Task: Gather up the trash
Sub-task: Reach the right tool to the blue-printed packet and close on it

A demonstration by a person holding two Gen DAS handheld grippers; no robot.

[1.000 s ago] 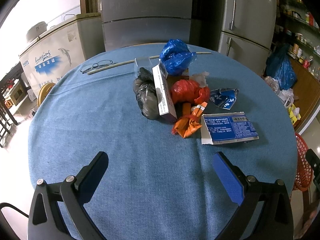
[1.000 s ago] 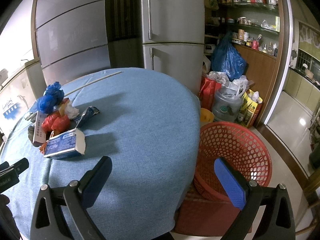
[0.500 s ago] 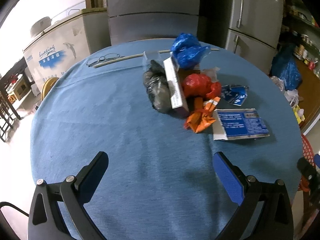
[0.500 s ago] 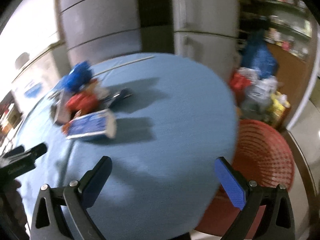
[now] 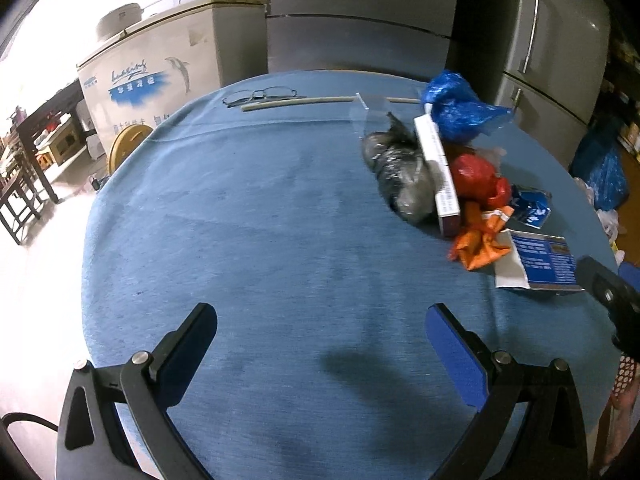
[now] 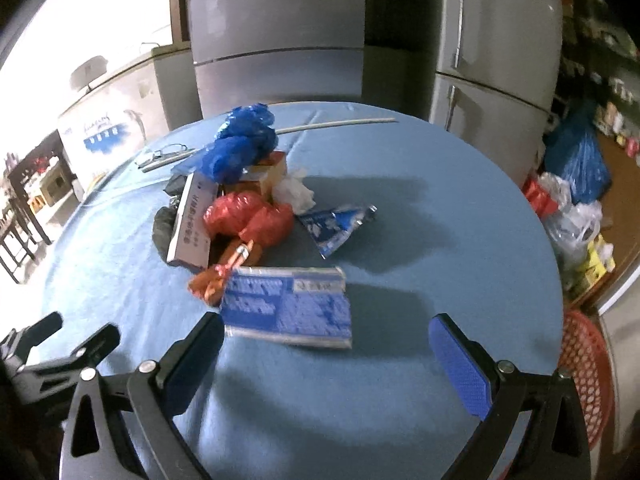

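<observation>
Trash (image 6: 256, 216) lay heaped on the round blue table (image 6: 400, 380), nothing yet collected by the look of it: a blue box (image 6: 286, 306), red bag (image 6: 248, 216), blue bag (image 6: 240, 144) and grey bag (image 5: 400, 176) all waited. The right gripper (image 6: 326, 342) hung just short of the box, jaws apart and empty; the left gripper (image 5: 320, 332) likewise, farther back. A red basket (image 6: 584, 372) stood beside the table.

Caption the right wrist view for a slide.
Open right claw hovers over the blue tablecloth, facing the flat blue box at the trash pile's near edge; red mesh basket beside the table.
</observation>
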